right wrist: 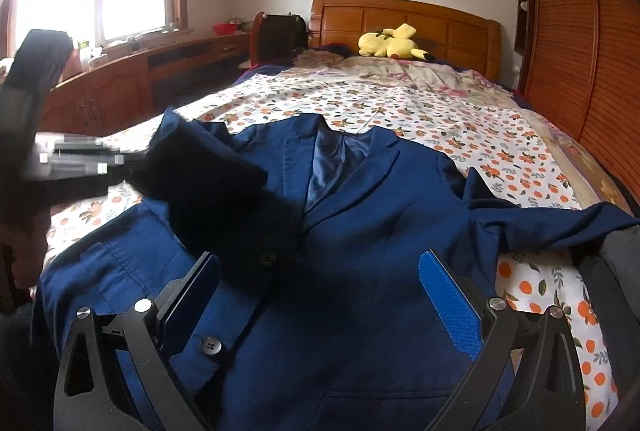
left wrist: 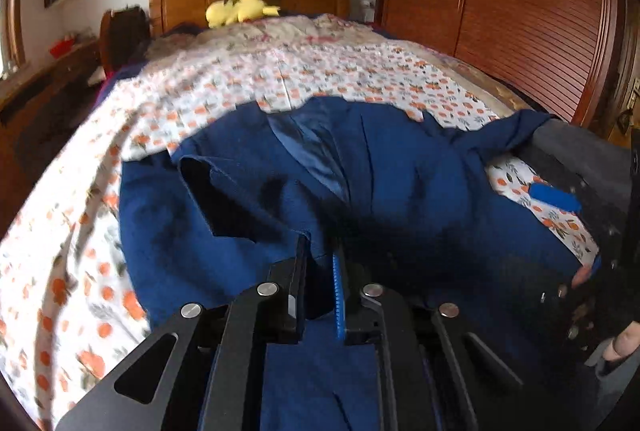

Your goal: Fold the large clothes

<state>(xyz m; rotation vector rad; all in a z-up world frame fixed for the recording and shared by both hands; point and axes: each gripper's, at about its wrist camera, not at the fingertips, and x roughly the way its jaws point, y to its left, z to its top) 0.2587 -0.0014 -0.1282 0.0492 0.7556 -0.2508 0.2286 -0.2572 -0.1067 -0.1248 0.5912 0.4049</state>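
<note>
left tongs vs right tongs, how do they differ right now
The left tongs are nearly closed, pinching a fold of the navy blazer; the right tongs stand wide open with nothing gripped. The left tongs have lifted cloth off the floral bedspread; the right tongs only hover over the blazer's flat front. Both are black with one blue pad and point down at the same blazer.

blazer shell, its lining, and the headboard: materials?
Blazer: navy woven cloth, matte, likely a cotton or wool blend; soft creases, stitched seams. Lining: smooth satin-like fabric, lighter blue with a sheen at the open collar. Headboard: panelled wood, orange-brown, glossy varnish by its highlights.
</note>
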